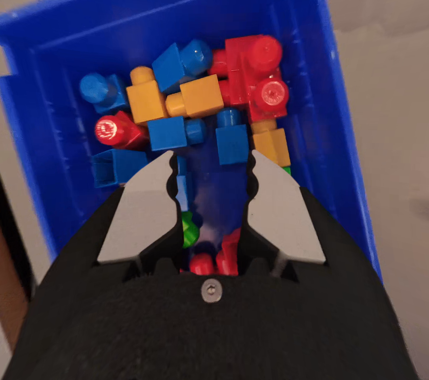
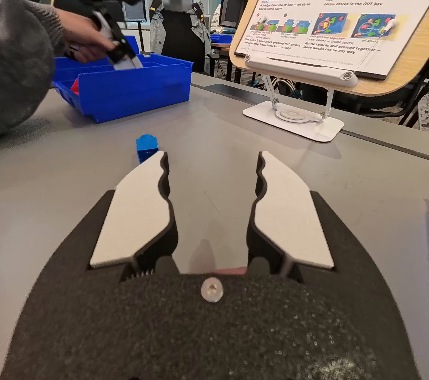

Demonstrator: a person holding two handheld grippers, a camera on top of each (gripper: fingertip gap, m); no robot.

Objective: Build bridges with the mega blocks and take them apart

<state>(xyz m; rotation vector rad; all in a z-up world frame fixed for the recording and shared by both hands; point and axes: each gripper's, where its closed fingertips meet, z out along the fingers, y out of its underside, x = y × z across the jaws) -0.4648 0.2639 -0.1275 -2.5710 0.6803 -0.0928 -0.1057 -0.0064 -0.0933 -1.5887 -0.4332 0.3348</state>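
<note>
Likely light, rigid, slick blocks (image 1: 232,143); left gripper (image 1: 212,155) wide open, empty over bin (image 1: 162,20); pinch flat sides. Right gripper (image 2: 212,155) open, empty.

Left gripper (image 1: 211,155): fingers (image 1: 148,197) spread apart with nothing between them, tilted steeply downward; seen from the right wrist view, it is gripped by a hand (image 2: 86,44) emerging from a grey sleeve (image 2: 23,48). Right gripper (image 2: 212,155): fingers (image 2: 137,206) likewise spread wide and empty, held low and nearly level above the surface (image 2: 209,183).
</note>
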